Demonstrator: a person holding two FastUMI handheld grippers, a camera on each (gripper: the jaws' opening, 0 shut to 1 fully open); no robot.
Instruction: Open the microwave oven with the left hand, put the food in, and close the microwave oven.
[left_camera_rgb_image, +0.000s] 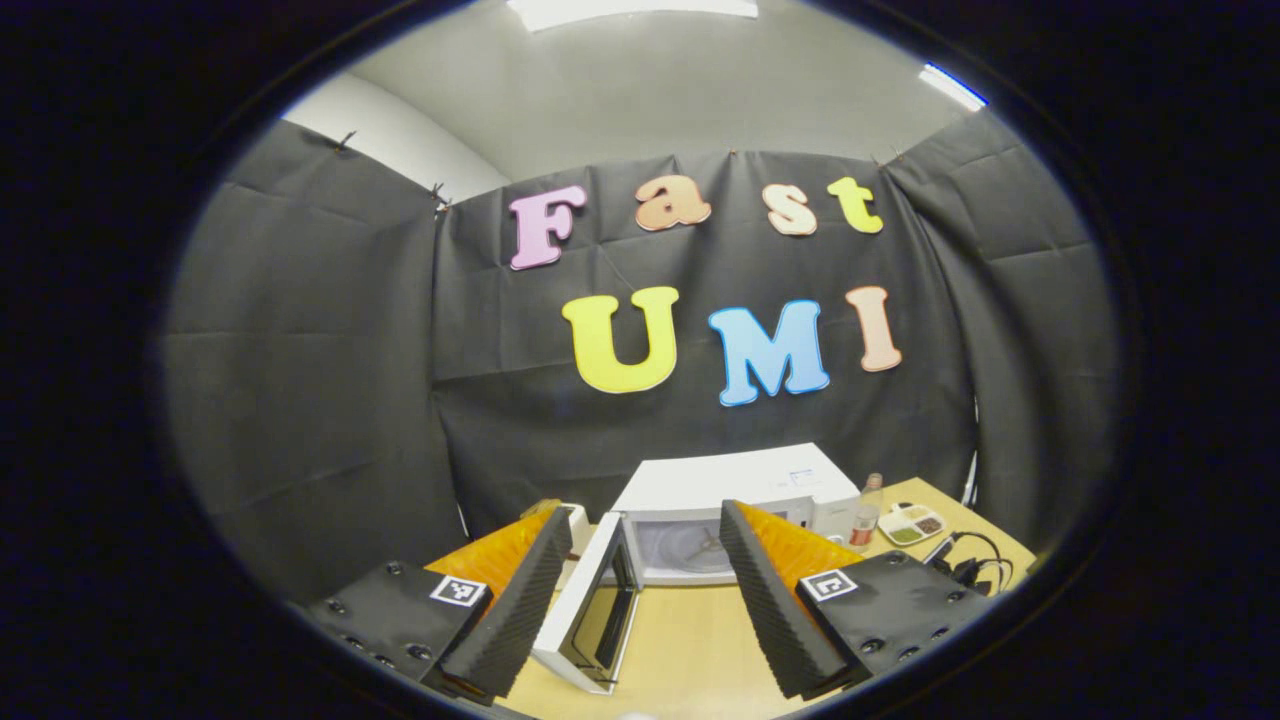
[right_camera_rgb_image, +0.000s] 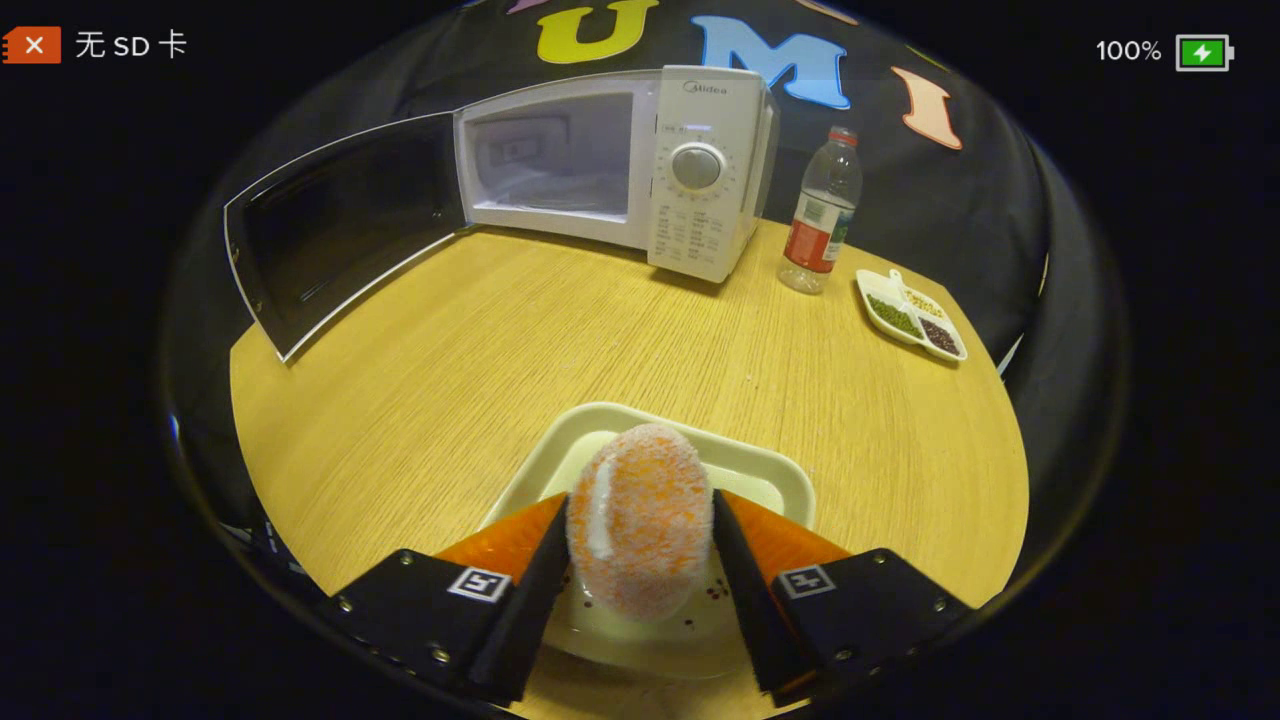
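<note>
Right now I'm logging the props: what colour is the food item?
Orange with white, fuzzy food item; the right gripper view shows it best.

Microwave door open, cavity free; bottle beside.

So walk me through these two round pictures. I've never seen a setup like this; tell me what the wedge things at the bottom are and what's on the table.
Those wedges are the fingers of hand-held tongs; a person carries one in each hand, and a camera rides on each.

The left gripper view looks across the table from farther back. Its left tongs are open and hold nothing. Ahead stands the microwave with its door swung open.

The right gripper view looks down at the wooden table. Its right tongs are closed on a fuzzy orange toy pastry, the food, over a pale tray. Beyond are the open microwave, a water bottle and a small divided dish of beans.
</note>
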